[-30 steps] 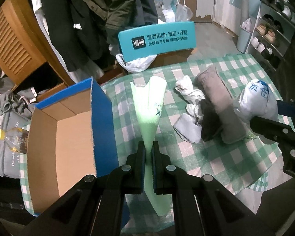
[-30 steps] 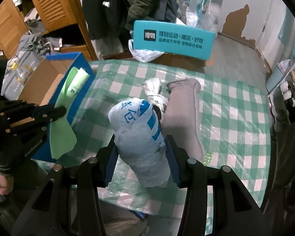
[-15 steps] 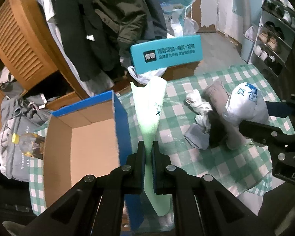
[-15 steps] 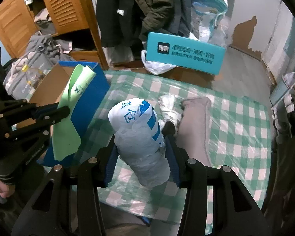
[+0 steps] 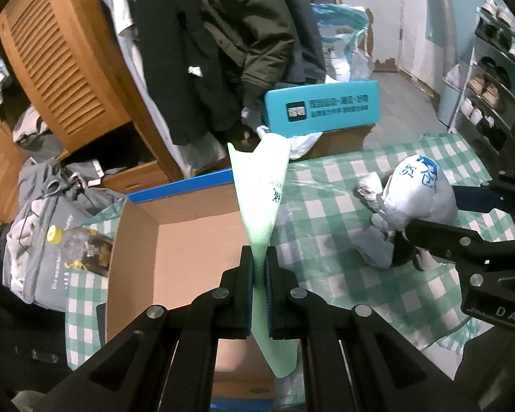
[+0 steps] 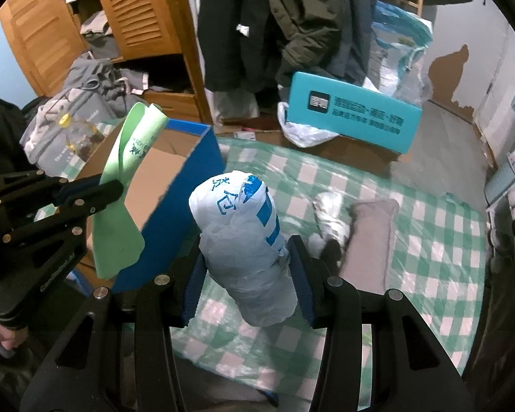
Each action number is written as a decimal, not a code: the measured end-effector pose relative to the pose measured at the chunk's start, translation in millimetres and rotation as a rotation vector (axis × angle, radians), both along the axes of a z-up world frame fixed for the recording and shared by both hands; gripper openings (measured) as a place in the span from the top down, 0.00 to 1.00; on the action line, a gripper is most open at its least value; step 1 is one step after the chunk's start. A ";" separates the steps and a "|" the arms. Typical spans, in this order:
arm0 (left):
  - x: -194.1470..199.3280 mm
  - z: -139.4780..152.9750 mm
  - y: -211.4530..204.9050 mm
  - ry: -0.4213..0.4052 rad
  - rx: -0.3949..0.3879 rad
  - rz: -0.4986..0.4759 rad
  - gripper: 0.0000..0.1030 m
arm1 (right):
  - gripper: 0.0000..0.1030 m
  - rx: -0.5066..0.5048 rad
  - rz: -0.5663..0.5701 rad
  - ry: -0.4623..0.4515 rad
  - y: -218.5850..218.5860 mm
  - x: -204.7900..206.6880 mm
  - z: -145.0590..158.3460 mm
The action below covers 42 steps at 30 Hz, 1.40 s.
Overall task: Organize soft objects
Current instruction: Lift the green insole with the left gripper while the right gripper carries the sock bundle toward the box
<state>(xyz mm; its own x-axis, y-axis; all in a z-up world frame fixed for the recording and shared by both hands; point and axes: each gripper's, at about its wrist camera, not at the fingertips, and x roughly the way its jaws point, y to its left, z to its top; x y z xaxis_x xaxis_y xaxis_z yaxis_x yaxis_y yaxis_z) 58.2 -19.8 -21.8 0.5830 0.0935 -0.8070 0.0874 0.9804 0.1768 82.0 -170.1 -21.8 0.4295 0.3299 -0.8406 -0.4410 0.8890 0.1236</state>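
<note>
Left hand-held gripper [image 5: 259, 295] clamped tight on green foam sheet [image 5: 262, 199] above open cardboard box [image 5: 189, 226]; right hand-held gripper [image 6: 247, 285] squeezing white plastic bag [image 6: 243, 240] beside box. Lower well inside before release, avoid snagging box wall

the near end of the cardboard box [image 5: 175, 240] is hidden behind the left gripper [image 5: 259, 267], whose fingers [image 5: 245, 274] cover a strip of the green sheet [image 5: 262, 199]. in the right wrist view the grey roll [image 6: 370, 237] and crumpled socks [image 6: 329, 223] are blurred, the white bag [image 6: 243, 240] hides the surface [image 6: 429, 240] behind it, and the teal sign [image 6: 353, 113] lettering is too small to read.
</note>
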 end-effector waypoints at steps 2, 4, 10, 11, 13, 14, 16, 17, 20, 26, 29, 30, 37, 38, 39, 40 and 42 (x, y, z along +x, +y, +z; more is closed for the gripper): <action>-0.3 -0.2 7.4 -0.002 -0.001 0.015 0.94 | 0.55 0.002 0.014 -0.001 8.0 0.5 1.2; -0.6 -0.9 15.9 -0.001 -0.001 0.031 0.94 | 0.55 0.004 0.031 -0.003 18.2 1.7 2.6; -1.9 -3.6 43.5 -0.003 -0.002 0.079 0.94 | 0.55 0.011 0.075 -0.006 45.3 4.1 5.8; -2.1 -4.3 48.1 0.000 -0.006 0.087 0.94 | 0.55 0.012 0.083 -0.006 50.7 4.5 6.3; -2.7 -5.7 56.1 0.002 -0.006 0.100 0.94 | 0.55 0.014 0.097 -0.004 60.2 5.7 6.6; -2.9 -6.4 60.1 0.002 -0.006 0.107 0.94 | 0.55 0.015 0.104 -0.003 65.1 6.2 6.7; -2.3 -8.9 68.8 0.008 -0.008 0.122 0.94 | 0.55 0.017 0.119 0.000 74.8 6.9 6.2; -2.1 -9.8 72.6 0.009 -0.010 0.127 0.94 | 0.55 0.018 0.126 0.002 80.0 7.5 5.7; -1.2 -14.2 82.5 0.016 -0.004 0.145 0.94 | 0.55 0.022 0.147 0.013 95.3 9.9 2.8; 0.6 -22.7 100.3 0.029 0.007 0.183 0.94 | 0.55 0.025 0.171 0.040 118.0 13.0 -4.6; 1.4 -25.9 105.6 0.038 0.001 0.195 0.94 | 0.55 0.024 0.179 0.049 127.0 14.4 -7.0; 1.8 -27.8 107.3 0.043 0.001 0.198 0.94 | 0.55 0.023 0.180 0.051 129.7 14.8 -7.7; 3.5 -34.7 119.4 0.060 -0.004 0.230 0.94 | 0.55 0.007 0.200 0.062 150.2 17.9 -14.4; 3.7 -35.8 121.8 0.063 -0.004 0.236 0.94 | 0.55 0.004 0.203 0.064 153.3 18.5 -15.7; 3.9 -36.8 123.9 0.064 -0.003 0.241 0.94 | 0.55 0.001 0.206 0.067 156.8 19.1 -17.3; 4.1 -37.9 126.3 0.066 -0.002 0.247 0.94 | 0.55 -0.001 0.208 0.068 158.5 20.0 -18.4; 4.7 -40.0 130.0 0.070 -0.001 0.255 0.94 | 0.55 -0.009 0.213 0.074 164.1 21.5 -22.0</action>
